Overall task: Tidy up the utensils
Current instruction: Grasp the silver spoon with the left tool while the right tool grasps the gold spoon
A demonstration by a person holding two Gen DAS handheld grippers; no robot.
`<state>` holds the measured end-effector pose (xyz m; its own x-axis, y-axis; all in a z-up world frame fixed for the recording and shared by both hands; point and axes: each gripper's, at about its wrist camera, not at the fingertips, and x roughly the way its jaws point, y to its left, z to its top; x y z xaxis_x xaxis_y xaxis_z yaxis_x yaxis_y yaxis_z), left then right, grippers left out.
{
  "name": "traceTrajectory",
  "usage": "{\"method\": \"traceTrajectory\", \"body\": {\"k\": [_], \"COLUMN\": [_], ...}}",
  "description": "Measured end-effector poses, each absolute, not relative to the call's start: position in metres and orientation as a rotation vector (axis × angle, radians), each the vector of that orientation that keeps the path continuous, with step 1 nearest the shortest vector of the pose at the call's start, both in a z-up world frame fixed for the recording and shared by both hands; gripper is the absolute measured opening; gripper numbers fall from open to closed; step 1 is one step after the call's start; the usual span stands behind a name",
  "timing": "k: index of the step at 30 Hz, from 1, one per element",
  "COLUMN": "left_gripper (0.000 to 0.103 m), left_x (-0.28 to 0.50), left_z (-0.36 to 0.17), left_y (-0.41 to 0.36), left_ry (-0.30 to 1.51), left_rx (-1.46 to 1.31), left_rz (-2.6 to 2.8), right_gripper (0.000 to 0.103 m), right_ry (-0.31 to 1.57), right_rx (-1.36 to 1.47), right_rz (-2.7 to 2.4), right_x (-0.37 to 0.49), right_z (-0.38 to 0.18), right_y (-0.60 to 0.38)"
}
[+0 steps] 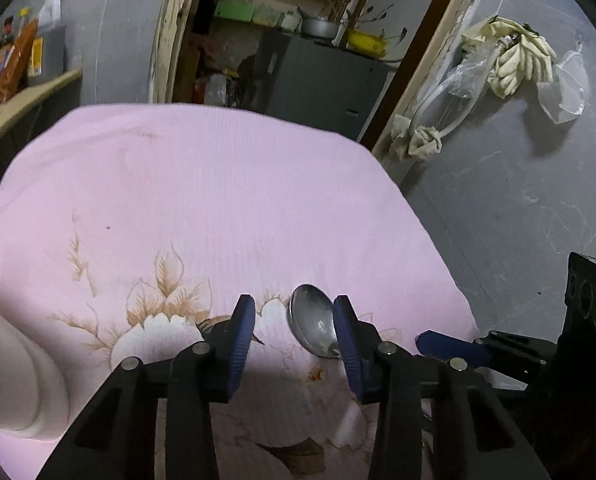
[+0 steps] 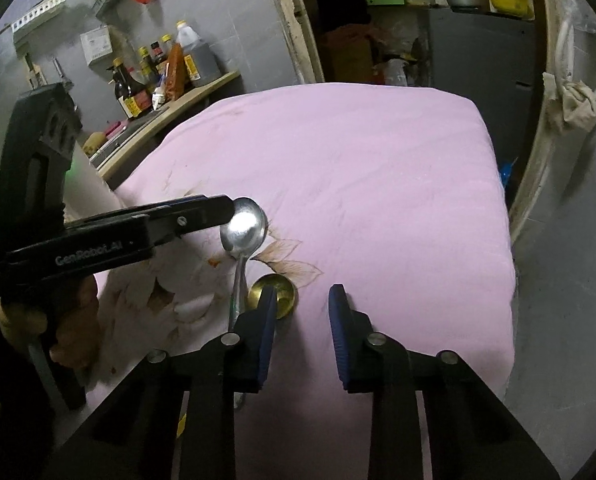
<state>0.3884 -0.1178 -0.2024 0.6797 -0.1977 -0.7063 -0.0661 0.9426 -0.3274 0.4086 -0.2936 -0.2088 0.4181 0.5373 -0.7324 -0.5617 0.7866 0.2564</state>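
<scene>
A steel spoon [image 2: 244, 232] lies on the pink flowered cloth [image 2: 357, 168], bowl pointing away, handle running back under my right gripper's left finger. A gold spoon [image 2: 286, 292] lies just right of it, partly hidden by that finger. My right gripper [image 2: 302, 300] is open and empty, low over the gold spoon. My left gripper [image 1: 294, 310] is open and empty; the steel spoon's bowl [image 1: 311, 326] sits against its right finger [image 1: 347, 344]. In the right wrist view the left gripper [image 2: 218, 212] reaches in from the left beside the steel spoon's bowl.
A white rounded object [image 1: 14, 380] sits at the cloth's left edge. A wooden shelf with sauce bottles [image 2: 166, 68] stands at the left. A doorway [image 1: 298, 40] with a grey cabinet lies behind. A grey wall with hanging rags [image 1: 513, 56] borders the right side.
</scene>
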Motion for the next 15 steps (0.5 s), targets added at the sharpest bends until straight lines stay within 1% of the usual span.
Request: {"method": "traceTrajectory", "body": {"k": [2,9,11,14,15], "left_gripper": [0.036,0.034,0.028,0.023,0.023], "left_x": [0.392,0.401,0.404,0.404,0.404], "left_z": [-0.205,-0.211,-0.211,-0.212,-0.212], "left_y": [-0.118,-0.12,-0.119,-0.119,-0.118], "left_ry": [0.838,0.857,0.858,0.862,0.862], "left_rx": [-0.35,-0.357,-0.359,-0.357,-0.355], "left_rz": [-0.083,-0.123,-0.117,-0.107,-0.104], "right_gripper": [0.02,0.021,0.021,0.02,0.017], "right_ry": [0.91,0.899,0.894,0.887,0.884], "right_rx": [-0.029,-0.112,-0.134,-0.165,-0.176], "right_rz": [0.69,0.71,0.706,0.71,0.71], "right_x": [0.412,0.408,0.405,0.402,0.4], "right_z": [-0.208,-0.205,-0.203,-0.201,-0.2], "right_y": [-0.291,-0.275,-0.275,-0.273,-0.272]}}
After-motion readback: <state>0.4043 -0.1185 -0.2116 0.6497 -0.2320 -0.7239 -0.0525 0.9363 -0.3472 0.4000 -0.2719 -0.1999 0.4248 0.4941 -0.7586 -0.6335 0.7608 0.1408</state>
